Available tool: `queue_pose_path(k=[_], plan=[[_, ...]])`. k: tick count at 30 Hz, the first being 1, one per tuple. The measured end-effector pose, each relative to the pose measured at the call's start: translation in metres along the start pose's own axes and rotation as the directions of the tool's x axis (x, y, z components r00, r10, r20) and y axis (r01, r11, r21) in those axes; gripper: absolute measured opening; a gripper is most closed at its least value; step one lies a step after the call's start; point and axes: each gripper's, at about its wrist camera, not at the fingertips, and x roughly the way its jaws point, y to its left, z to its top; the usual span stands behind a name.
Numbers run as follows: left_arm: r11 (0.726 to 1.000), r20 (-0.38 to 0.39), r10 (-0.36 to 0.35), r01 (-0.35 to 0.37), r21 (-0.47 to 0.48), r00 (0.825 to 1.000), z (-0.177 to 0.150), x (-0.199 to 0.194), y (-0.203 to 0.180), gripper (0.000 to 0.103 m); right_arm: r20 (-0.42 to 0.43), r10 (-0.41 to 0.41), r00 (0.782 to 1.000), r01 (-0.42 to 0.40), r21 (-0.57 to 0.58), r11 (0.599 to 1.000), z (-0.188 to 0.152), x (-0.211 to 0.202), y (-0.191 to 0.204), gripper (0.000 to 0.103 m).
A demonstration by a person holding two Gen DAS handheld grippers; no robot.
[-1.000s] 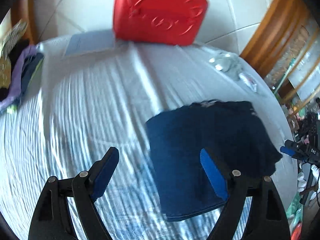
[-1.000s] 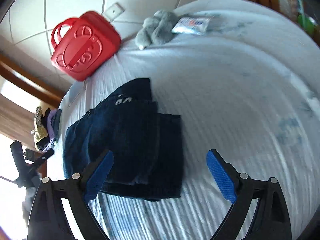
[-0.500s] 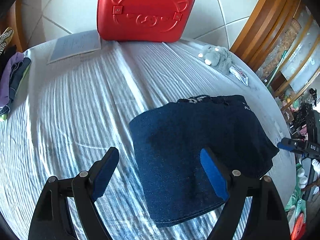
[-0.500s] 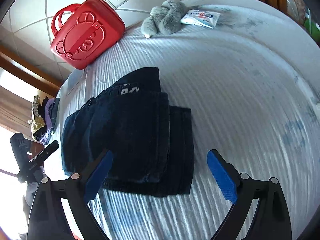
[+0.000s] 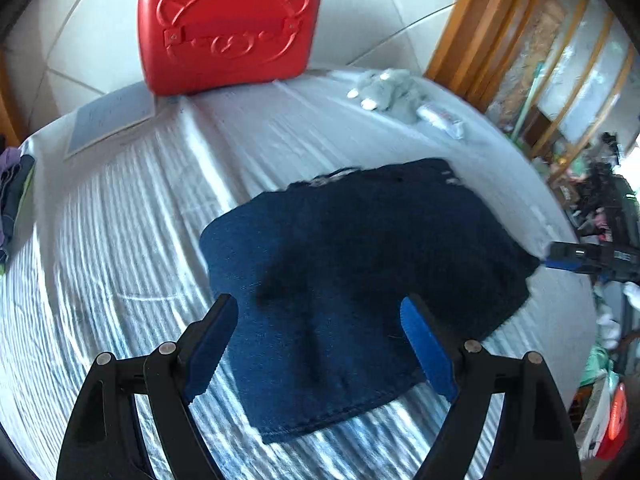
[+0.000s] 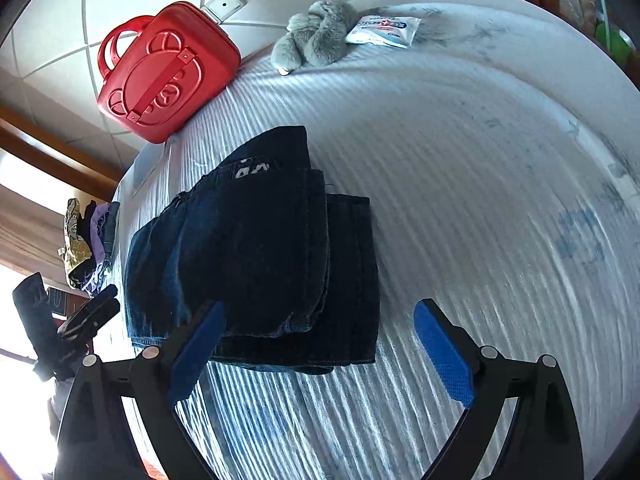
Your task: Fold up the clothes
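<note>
A pair of dark blue jeans (image 5: 360, 264) lies folded into a thick rectangle on the white striped cover (image 5: 120, 248). My left gripper (image 5: 318, 304) hovers over the jeans' near edge, open, with nothing between its blue pads. From the other side, the jeans (image 6: 260, 248) show stacked layers with a white label on top. My right gripper (image 6: 320, 308) is open too, its left finger above the near right corner of the jeans. Each gripper appears at the edge of the other's view: the right gripper (image 5: 576, 258) and the left gripper (image 6: 92, 312).
A red bear-embossed case (image 5: 228, 28) stands at the far edge against the tiled wall. A grey plush toy (image 6: 316, 36) and a tissue packet (image 6: 384, 30) lie at the far right. A paper sheet (image 5: 112, 120) and a clothes pile (image 6: 88, 248) sit to the left.
The left gripper has swung sideways and rolled, so the jeans now sit between its fingers instead of off to the right. The right gripper has stayed almost still. Both stay open.
</note>
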Motion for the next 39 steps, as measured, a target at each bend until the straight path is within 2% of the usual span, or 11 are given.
queue_pose_path(k=[4, 8, 11, 15, 22, 25, 27, 33, 39], plan=[[0.997, -0.006, -0.016, 0.016, -0.076, 1.0, -0.005, 0.003, 0.007, 0.084, 0.008, -0.005, 1.0, 0.005, 0.004, 1.0, -0.005, -0.006, -0.004, 0.095], [1.0, 0.013, 0.006, -0.005, -0.012, 1.0, -0.015, -0.011, -0.007, 0.084, 0.014, -0.011, 1.0, 0.011, 0.008, 1.0, -0.009, -0.013, -0.012, 0.095], [1.0, 0.014, 0.029, -0.029, -0.009, 0.999, -0.008, -0.004, -0.01, 0.084, 0.017, -0.011, 1.0, 0.011, 0.023, 1.0, -0.008, -0.012, -0.019, 0.095], [0.996, 0.01, 0.045, -0.044, -0.083, 0.999, 0.007, 0.011, 0.006, 0.084, 0.013, 0.046, 0.999, -0.046, 0.034, 0.998, 0.0, -0.006, -0.022, 0.096], [0.986, -0.053, -0.022, 0.012, -0.166, 0.998, 0.006, 0.038, 0.025, 0.085, -0.054, 0.069, 0.996, -0.07, -0.029, 0.997, 0.025, 0.026, -0.013, 0.099], [0.981, -0.062, -0.053, 0.04, -0.192, 0.997, 0.006, 0.044, 0.033, 0.09, -0.078, 0.08, 0.994, -0.083, -0.039, 0.996, 0.028, 0.036, -0.01, 0.099], [0.978, -0.068, -0.053, 0.038, -0.203, 0.996, 0.005, 0.046, 0.038, 0.103, -0.089, 0.073, 0.993, -0.077, -0.044, 0.996, 0.029, 0.04, -0.009, 0.099], [0.961, -0.087, -0.114, 0.088, -0.263, 0.99, 0.001, 0.06, 0.048, 0.103, -0.11, 0.063, 0.992, -0.065, -0.012, 0.998, 0.029, 0.049, -0.019, 0.101], [0.966, -0.089, -0.132, 0.108, -0.236, 0.987, 0.003, 0.064, 0.046, 0.103, -0.138, 0.128, 0.982, -0.131, -0.007, 0.991, 0.035, 0.064, -0.014, 0.101]])
